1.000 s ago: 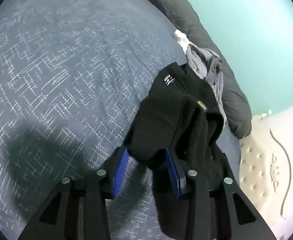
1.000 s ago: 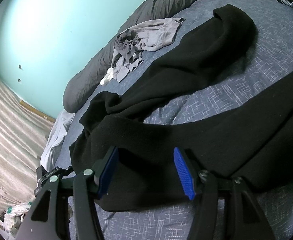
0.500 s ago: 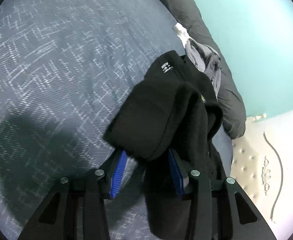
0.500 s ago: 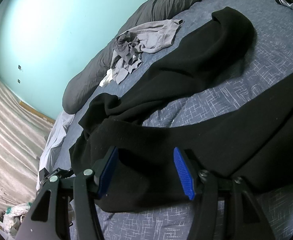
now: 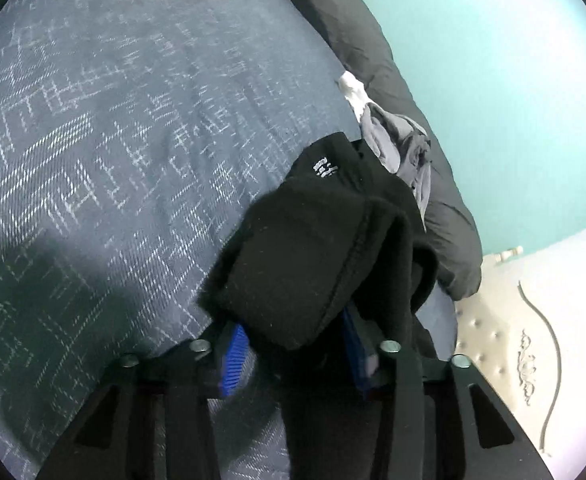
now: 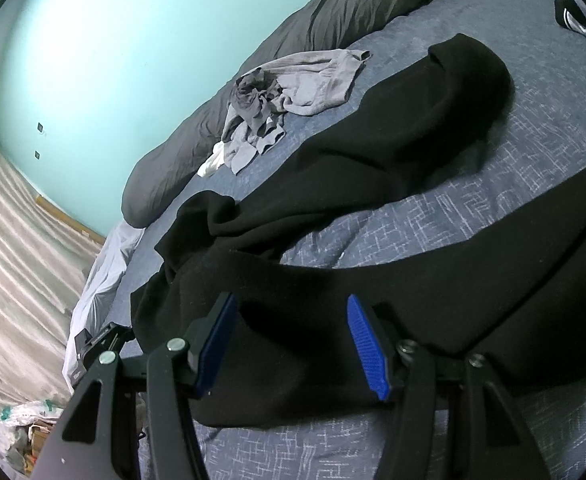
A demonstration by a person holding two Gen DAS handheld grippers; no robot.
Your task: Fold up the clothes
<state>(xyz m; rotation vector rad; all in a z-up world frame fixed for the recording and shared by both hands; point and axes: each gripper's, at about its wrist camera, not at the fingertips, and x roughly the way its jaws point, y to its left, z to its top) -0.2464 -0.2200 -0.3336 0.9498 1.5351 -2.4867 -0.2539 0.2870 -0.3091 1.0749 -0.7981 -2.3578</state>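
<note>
While the left gripper sits at bottom center of the left wrist view, its 2 blue pads have a bunched end of the black garment draped over and between them. Pads look spread rather than pinched, and the cloth hides the contact, so I can't tell if it's actually clamped or just hooked on. That end carries a small white label, upper middle of the bundle.

Right gripper is at bottom center of its view, jaws wide apart, gripping nothing. The black garment lies under and ahead of it.

Where the garment lies: spread across the blue patterned bedspread. 1 long leg or sleeve runs toward the upper right of the right view, another wide section exits right edge, and the middle is rumpled at center left. Not flat, no clean fold visible.

Other stuff: grey clothes pile upper center against the dark grey duvet roll, another dark item at the top right corner, too small to identify.

Step, my read: mid-fold, with 1 end raised on the left tool, either being carried over or being straightened out. Can't settle which.

Next move needs:
- right tool closing on a matching edge or corner, so both ends move together
- tension between the 2 tools to kill the wrinkles at center left
- a check on the left hold, since thick fleece-like fabric may slide off spread pads
</note>
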